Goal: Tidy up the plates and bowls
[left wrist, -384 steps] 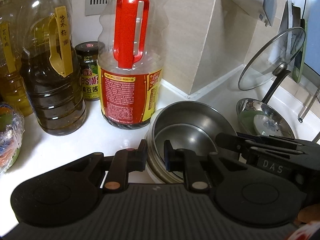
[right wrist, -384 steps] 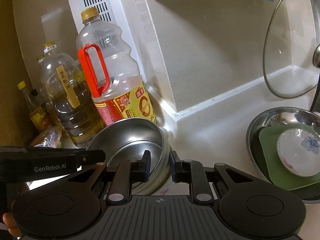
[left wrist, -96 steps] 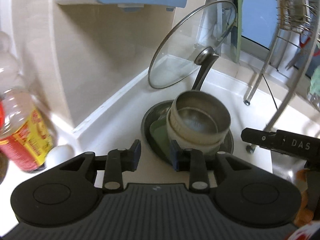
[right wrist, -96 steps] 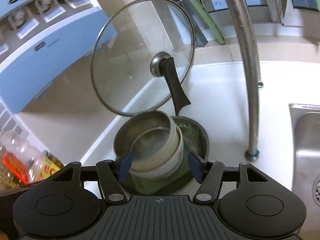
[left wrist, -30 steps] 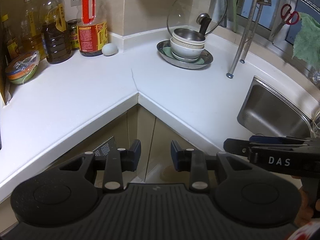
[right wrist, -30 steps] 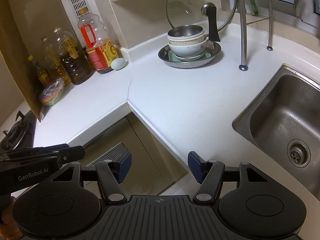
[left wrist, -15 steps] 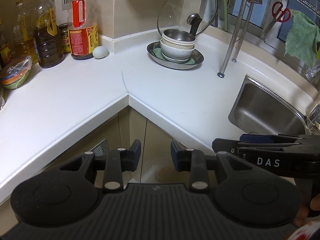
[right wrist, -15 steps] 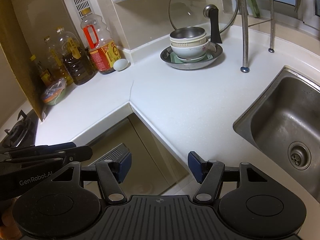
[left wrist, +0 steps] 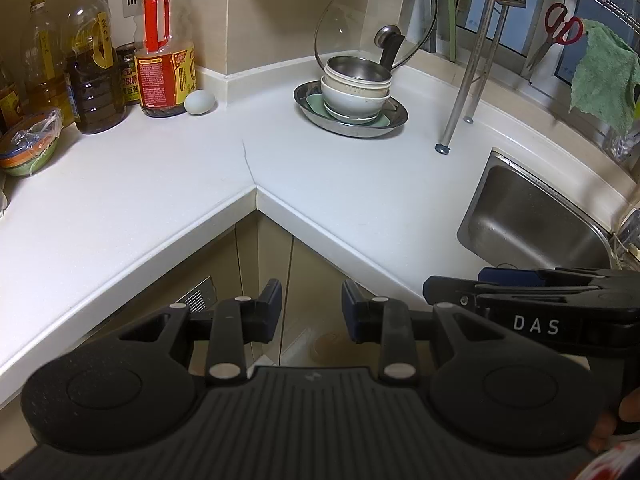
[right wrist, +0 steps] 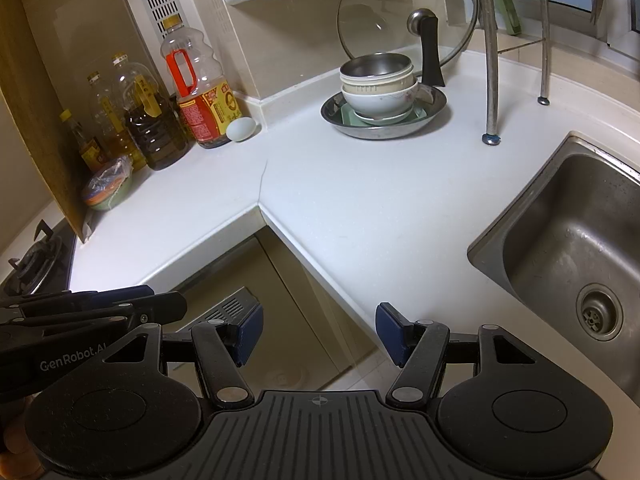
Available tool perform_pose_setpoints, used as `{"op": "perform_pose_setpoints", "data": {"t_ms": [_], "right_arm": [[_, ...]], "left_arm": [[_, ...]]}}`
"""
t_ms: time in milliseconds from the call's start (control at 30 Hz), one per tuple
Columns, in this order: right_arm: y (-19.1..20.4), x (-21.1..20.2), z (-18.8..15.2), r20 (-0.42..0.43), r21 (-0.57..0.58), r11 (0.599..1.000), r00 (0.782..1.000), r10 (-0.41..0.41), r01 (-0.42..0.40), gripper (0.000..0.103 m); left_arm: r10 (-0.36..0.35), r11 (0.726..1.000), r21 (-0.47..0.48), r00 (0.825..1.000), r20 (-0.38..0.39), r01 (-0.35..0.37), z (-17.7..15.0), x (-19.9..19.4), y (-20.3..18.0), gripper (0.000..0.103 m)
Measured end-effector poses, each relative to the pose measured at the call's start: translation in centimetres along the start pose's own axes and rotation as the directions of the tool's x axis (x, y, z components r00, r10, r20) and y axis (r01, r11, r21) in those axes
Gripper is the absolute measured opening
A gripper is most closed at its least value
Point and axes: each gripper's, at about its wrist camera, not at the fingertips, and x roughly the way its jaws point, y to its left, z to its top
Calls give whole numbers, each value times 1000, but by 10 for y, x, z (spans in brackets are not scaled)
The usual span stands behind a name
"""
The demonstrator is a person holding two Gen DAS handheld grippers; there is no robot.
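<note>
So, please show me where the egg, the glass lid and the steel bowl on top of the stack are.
egg (left wrist: pixel 199 101), left wrist view, middle of its shell.
glass lid (right wrist: pixel 384 12), right wrist view, on the clear glass left of the knob.
steel bowl (right wrist: pixel 374 65), right wrist view, its inner wall.

3 nested bowls (left wrist: pixel 355 89), steel one on top, stand upright on a green plate (left wrist: pixel 382 121) in a steel dish (left wrist: pixel 394 118).
</note>
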Motion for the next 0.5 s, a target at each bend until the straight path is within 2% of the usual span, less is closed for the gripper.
{"op": "perform_pose_setpoints", "data": {"t_ms": [500], "right_arm": [[1, 1, 0, 0, 0, 1000, 1000, 0, 0, 63]], "left_arm": [[0, 1000, 0, 1000, -1, 0, 0, 1, 0, 29]]}}
